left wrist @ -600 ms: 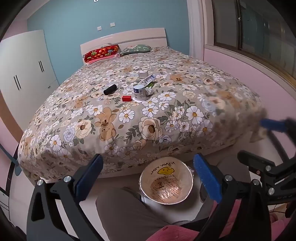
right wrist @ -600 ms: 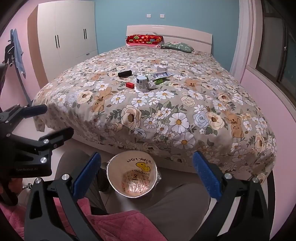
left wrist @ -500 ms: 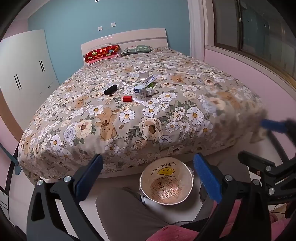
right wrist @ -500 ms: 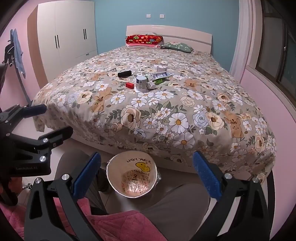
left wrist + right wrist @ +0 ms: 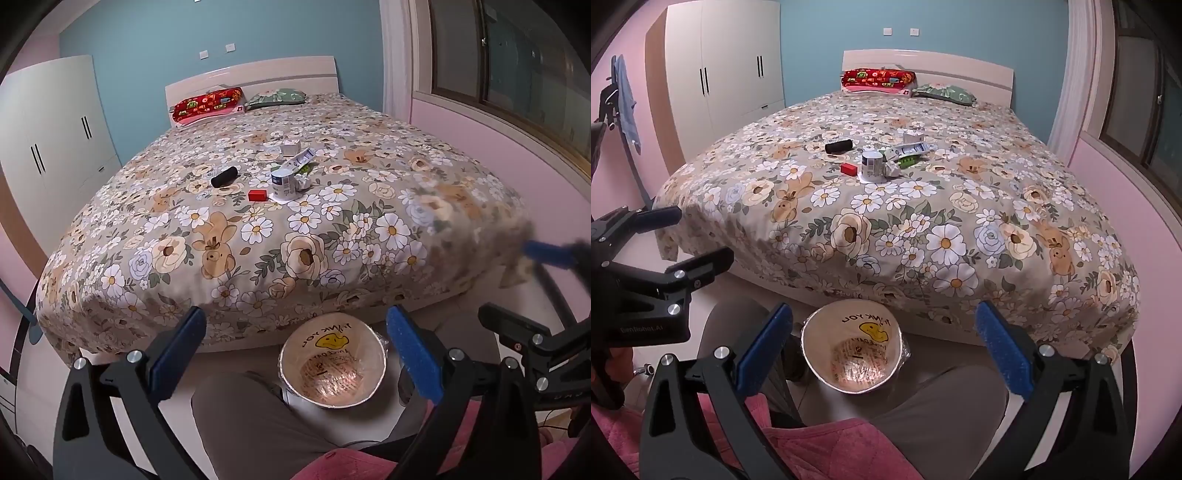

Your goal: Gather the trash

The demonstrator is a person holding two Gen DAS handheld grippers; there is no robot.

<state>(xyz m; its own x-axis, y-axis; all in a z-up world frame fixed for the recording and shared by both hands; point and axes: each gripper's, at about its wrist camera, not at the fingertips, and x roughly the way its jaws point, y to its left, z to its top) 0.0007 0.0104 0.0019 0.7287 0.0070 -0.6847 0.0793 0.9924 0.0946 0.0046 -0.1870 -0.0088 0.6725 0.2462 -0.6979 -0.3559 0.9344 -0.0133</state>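
Observation:
A small heap of trash lies mid-bed on the floral cover: a blue-and-white can (image 5: pixel 283 183) (image 5: pixel 871 167), a red box (image 5: pixel 257 195) (image 5: pixel 848 169), a black roll (image 5: pixel 224 177) (image 5: pixel 838 146), a tube (image 5: pixel 300 159) (image 5: pixel 910 149) and a white box (image 5: pixel 290 148) (image 5: pixel 913 136). A bin lined with a smiley plastic bag (image 5: pixel 332 369) (image 5: pixel 853 347) stands on the floor at the bed's foot, between the person's knees. My left gripper (image 5: pixel 295 354) and right gripper (image 5: pixel 882 347) hover wide open above the bin, nothing between their blue pads, far from the trash.
The bed (image 5: pixel 295 258) fills the room's middle, with a red pillow (image 5: pixel 207 105) and a green one (image 5: pixel 277 98) at the headboard. A white wardrobe (image 5: pixel 731 70) stands left, a pink wall with a window (image 5: pixel 517 74) right. The person's grey trouser legs (image 5: pixel 251 424) flank the bin.

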